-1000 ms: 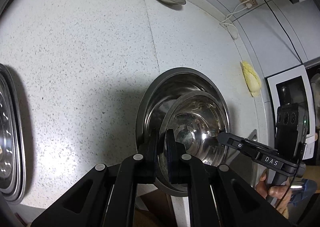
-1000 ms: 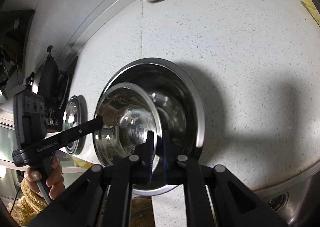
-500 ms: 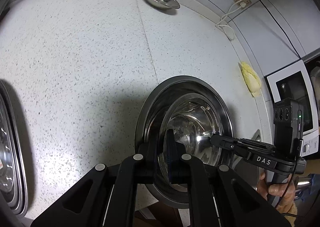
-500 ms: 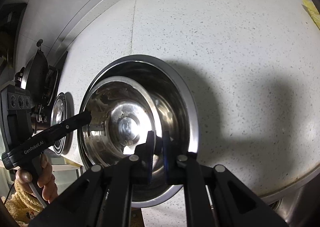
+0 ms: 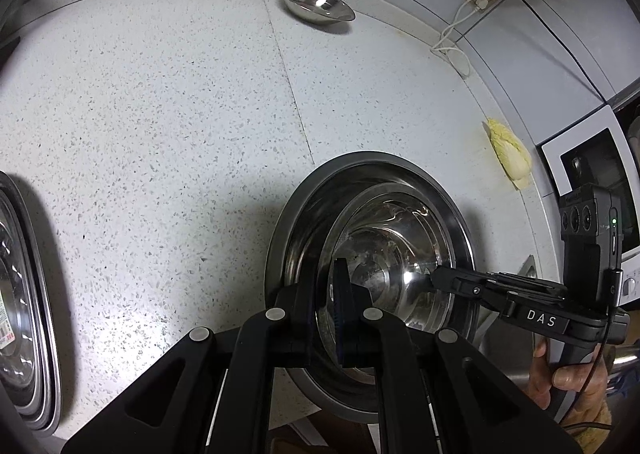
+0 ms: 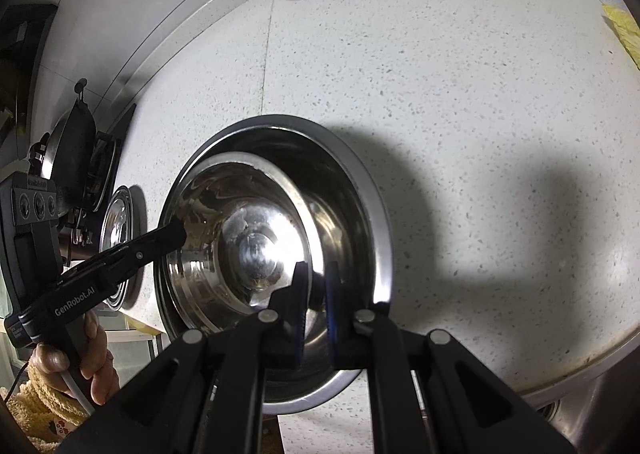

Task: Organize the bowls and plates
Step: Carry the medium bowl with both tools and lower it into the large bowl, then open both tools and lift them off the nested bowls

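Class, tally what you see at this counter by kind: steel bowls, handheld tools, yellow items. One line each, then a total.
Steel bowls: 3 (large bowl, inner bowl, far bowl)
Handheld tools: 2 (left tool, right tool)
Yellow items: 1 (yellow item)
Total: 6

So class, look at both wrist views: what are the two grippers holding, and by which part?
Both hold the smaller steel bowl by its rim: left gripper and right gripper on opposite sides, inside the larger bowl.
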`<state>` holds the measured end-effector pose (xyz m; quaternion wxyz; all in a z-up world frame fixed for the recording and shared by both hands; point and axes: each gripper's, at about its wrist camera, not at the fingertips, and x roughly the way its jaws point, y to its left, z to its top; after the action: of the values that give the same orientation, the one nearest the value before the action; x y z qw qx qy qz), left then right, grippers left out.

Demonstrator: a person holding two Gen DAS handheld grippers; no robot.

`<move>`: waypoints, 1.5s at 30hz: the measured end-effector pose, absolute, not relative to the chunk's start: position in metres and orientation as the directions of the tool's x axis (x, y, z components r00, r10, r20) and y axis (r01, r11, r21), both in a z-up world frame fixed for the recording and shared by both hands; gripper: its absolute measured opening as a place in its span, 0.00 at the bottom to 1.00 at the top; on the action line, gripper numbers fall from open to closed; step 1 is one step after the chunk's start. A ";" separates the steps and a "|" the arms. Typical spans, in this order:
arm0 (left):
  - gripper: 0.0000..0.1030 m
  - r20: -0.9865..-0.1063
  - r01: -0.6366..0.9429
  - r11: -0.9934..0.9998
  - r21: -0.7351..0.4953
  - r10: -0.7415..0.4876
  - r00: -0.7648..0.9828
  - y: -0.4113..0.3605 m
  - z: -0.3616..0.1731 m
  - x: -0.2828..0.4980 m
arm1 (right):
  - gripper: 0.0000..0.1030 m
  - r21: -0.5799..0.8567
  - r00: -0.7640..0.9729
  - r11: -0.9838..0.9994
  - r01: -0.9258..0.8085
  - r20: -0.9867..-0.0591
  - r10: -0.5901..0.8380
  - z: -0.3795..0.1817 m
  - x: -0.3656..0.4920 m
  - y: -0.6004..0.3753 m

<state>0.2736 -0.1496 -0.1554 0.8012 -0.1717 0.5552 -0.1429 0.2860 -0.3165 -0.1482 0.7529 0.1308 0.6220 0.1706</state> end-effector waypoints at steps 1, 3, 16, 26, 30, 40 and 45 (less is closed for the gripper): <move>0.06 -0.841 0.039 0.902 -0.431 -0.417 0.345 -0.149 -0.155 0.273 | 0.07 0.410 0.168 0.907 -0.093 -0.892 0.420 -0.148 0.286 -0.317; 0.06 -0.842 0.037 0.904 -0.425 -0.410 0.350 -0.149 -0.155 0.273 | 0.07 0.410 0.169 0.907 -0.092 -0.891 0.420 -0.148 0.286 -0.317; 0.16 -0.843 0.059 0.917 -0.393 -0.386 0.376 -0.151 -0.151 0.266 | 0.09 0.411 0.203 0.907 -0.090 -0.884 0.421 -0.136 0.285 -0.324; 0.21 -0.841 0.069 0.922 -0.381 -0.377 0.387 -0.155 -0.149 0.267 | 0.10 0.416 0.212 0.905 -0.090 -0.880 0.426 -0.133 0.282 -0.329; 0.29 -0.836 0.074 0.916 -0.394 -0.391 0.385 -0.156 -0.148 0.266 | 0.10 0.413 0.222 0.906 -0.091 -0.879 0.423 -0.129 0.281 -0.330; 0.49 -0.817 0.106 0.925 -0.366 -0.374 0.438 -0.158 -0.134 0.260 | 0.10 0.430 0.242 0.900 -0.077 -0.867 0.435 -0.124 0.283 -0.339; 0.49 -0.811 0.102 0.919 -0.382 -0.386 0.440 -0.155 -0.133 0.261 | 0.11 0.436 0.256 0.897 -0.071 -0.861 0.439 -0.121 0.282 -0.346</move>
<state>0.2609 -0.1548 -0.1326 0.8370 -0.1396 0.5086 -0.1456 0.2822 -0.3458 -0.1214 0.7767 0.1567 0.5877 0.1640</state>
